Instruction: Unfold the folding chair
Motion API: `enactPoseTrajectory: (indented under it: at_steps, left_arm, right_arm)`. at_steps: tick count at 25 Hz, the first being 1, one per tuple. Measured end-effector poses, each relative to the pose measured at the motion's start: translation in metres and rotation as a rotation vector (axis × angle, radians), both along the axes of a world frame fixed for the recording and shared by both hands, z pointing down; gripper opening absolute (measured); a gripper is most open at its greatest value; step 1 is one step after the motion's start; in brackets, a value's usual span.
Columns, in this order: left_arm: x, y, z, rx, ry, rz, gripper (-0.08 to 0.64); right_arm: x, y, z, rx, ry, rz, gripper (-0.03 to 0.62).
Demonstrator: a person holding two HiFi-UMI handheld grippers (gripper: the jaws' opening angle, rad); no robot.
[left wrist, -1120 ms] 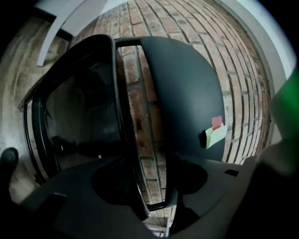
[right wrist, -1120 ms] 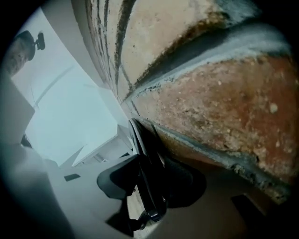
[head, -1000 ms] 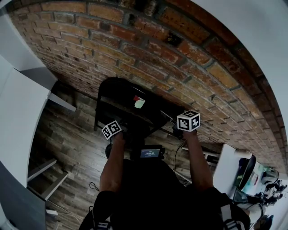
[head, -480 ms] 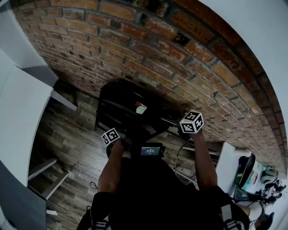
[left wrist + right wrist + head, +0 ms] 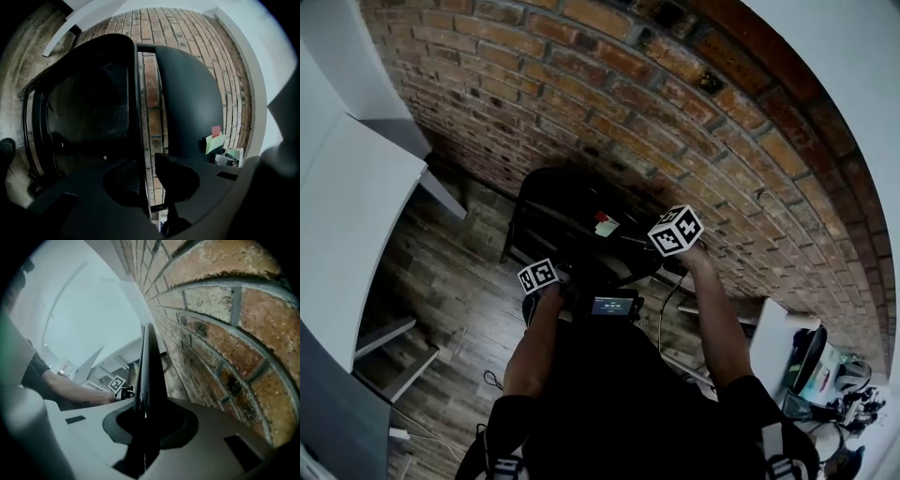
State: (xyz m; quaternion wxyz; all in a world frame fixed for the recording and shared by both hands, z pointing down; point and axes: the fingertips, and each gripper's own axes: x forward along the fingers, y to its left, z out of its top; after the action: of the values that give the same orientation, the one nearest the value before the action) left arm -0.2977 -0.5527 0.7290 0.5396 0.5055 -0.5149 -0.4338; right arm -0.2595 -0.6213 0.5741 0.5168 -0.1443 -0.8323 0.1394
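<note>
Left gripper (image 5: 146, 180): the jaws have just closed and are clamped on a thin black bar of the chair (image 5: 567, 202), which runs upright between them. This gripper sits low, close to the person's body, pointing about level.

Right gripper (image 5: 145, 420): the jaws have just been closing. A narrow black edge of the chair fills the gap, and the pads appear to press on it. This gripper reaches farther out and angles down onto the chair's upper right side, beside the brick wall (image 5: 694, 122).

The chair stands on the wooden floor (image 5: 450, 291) directly ahead, long axis upright, backed toward the wall. In the left gripper view, bricks show through a slit between its two dark panels. The next move probably calls for spreading those panels, with the nearer left gripper drawing toward the person.

Legs and hinges are hidden or lost in shadow. Which part each gripper holds cannot be confirmed.
</note>
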Motion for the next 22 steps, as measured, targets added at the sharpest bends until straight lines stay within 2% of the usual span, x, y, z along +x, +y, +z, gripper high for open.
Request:
enactPoseTrajectory:
  at_steps: [4,13,22]
  left_arm:
    - [0.003,0.008,0.000,-0.018,0.007,0.022,0.064]
    - [0.007,0.036,-0.006,0.000,0.003,0.062,0.064]
    - [0.017,0.073,-0.009,0.019,-0.023,0.087,0.051]
  right_arm:
    - [0.003,0.012,-0.003,0.014,-0.011,0.007,0.075]
    - [0.008,0.051,-0.012,0.054,-0.022,0.014,0.074]
    - [0.021,0.101,-0.022,0.019,-0.001,0.038,0.084]
